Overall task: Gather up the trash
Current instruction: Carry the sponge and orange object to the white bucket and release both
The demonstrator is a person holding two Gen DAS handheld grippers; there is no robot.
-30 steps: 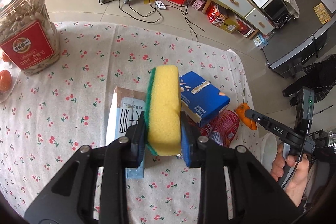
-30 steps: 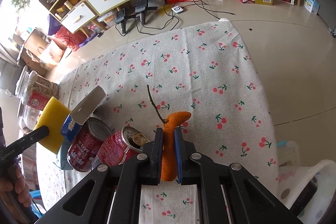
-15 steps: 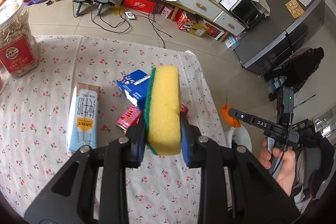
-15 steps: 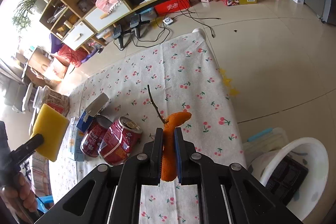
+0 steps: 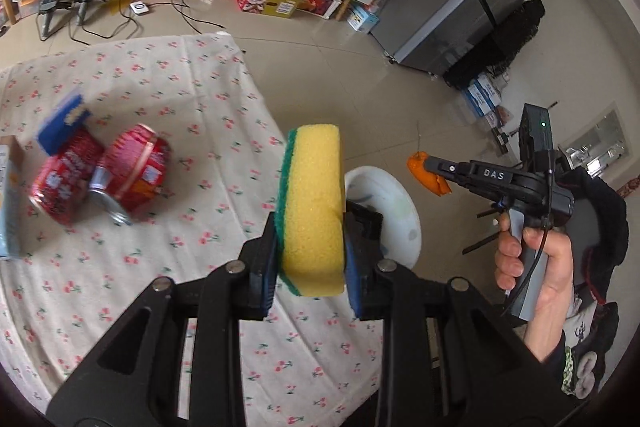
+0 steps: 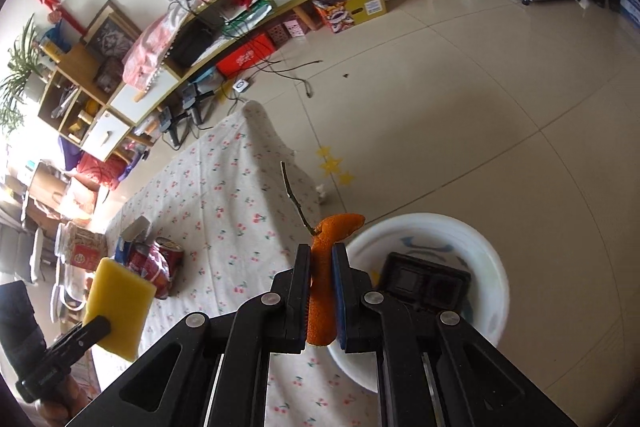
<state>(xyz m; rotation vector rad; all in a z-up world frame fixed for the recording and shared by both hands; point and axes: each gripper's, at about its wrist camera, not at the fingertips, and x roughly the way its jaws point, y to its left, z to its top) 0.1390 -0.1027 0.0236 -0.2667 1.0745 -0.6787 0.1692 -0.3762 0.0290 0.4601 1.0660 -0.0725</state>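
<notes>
My left gripper (image 5: 311,255) is shut on a yellow sponge (image 5: 314,203) with a green scouring side, held upright above the table's right edge; the sponge also shows in the right wrist view (image 6: 120,307). My right gripper (image 6: 321,259) is shut on a piece of orange peel (image 6: 326,267) with a thin twig, held beyond the table edge near the rim of a white bin (image 6: 486,259). From the left wrist view the peel (image 5: 426,173) hangs right of the bin (image 5: 394,203). Two crushed red cans (image 5: 100,175) lie on the cherry-print tablecloth (image 5: 200,115).
A blue carton (image 5: 60,123) lies behind the cans, and a pale blue carton (image 5: 6,203) at the far left edge. A black box (image 6: 424,285) lies inside the bin. A glass jar (image 6: 82,245) stands far back on the table. Tiled floor and cabinets lie beyond.
Both grippers have swung to the right, off the table toward the white bin, each still holding its item. The cans and cartons now lie far left.
</notes>
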